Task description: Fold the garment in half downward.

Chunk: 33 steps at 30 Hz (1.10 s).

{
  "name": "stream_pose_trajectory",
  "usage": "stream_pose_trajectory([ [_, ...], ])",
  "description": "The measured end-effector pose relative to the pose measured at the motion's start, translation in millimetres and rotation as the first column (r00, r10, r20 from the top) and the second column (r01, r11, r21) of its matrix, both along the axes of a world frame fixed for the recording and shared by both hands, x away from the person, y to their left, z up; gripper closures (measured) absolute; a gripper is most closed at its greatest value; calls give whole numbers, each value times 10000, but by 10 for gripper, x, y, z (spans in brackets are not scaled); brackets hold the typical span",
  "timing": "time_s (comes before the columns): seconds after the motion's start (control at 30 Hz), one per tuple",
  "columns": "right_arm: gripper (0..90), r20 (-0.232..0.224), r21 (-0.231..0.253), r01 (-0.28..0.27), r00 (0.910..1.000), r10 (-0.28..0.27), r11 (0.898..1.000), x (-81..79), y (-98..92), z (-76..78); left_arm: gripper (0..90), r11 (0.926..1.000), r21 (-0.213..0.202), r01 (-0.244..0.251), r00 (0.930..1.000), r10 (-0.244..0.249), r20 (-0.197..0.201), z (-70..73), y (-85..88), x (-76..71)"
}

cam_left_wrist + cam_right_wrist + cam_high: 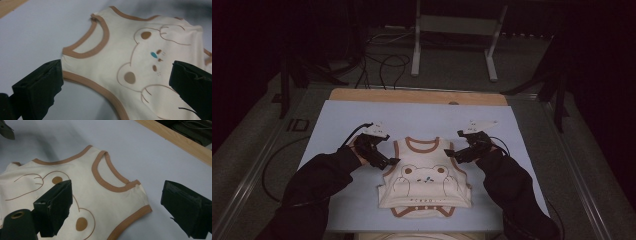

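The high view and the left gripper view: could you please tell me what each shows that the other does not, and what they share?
High view alone: the person's dark sleeves, both grippers, left and right, at the vest's shoulders, the vest's brown bottom hem, floor cables.

Left gripper view alone: close detail of the bear's blue mark and the left gripper's jaws standing wide apart around the shoulder strap.

Both: the cream vest, its brown neckline, the blue mat.

Cream tank top (424, 185) with a bear print lies flat at lower centre of the frame on the pale blue tabletop (427, 117). Left tongs (391, 161) sit at its left shoulder, right tongs (449, 152) at its right shoulder, dark sleeves coming in from the bottom corners.
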State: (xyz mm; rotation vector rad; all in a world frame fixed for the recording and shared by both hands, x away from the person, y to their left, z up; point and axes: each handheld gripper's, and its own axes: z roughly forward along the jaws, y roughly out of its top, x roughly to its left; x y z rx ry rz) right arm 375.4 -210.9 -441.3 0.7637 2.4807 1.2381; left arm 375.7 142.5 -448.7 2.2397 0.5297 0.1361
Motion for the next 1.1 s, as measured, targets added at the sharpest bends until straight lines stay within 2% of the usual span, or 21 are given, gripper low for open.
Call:
stream_pose_trajectory([
  [0.1,103,-81,-62,31,10000,-31,10000,49,11,-29,0,10000,54,9,10000,-9,94,-29,-22,50],
  [0.27,104,-277,-62,93,9996,-95,9999,146,23,-104,0,9994,292,-176,9998,179,-120,-84,-25,162],
  [0.43,104,-502,-511,-83,9987,57,9987,228,78,-235,0,9990,259,-376,9992,379,-106,-183,-24,243],
  [0.57,104,-589,-700,-139,9982,98,9974,274,108,-301,0,9981,451,-413,9990,420,-136,-252,-33,318],
  [0.8,104,-935,-970,-176,9956,85,9951,366,126,-464,0,9969,677,-401,9977,436,-515,-400,-48,418],
  [0.87,104,-987,-1031,-178,9951,76,9945,387,128,-490,0,9974,596,-395,9967,436,-688,-415,-43,444],
  [0.93,103,-1033,-984,-262,9945,160,9948,397,133,-516,0,9967,703,-404,9944,470,-949,-418,-44,461],
  [1.1,102,-1079,-1180,-337,9939,209,9924,421,171,-555,0,9957,760,-520,9937,592,-955,-431,-46,484],
])
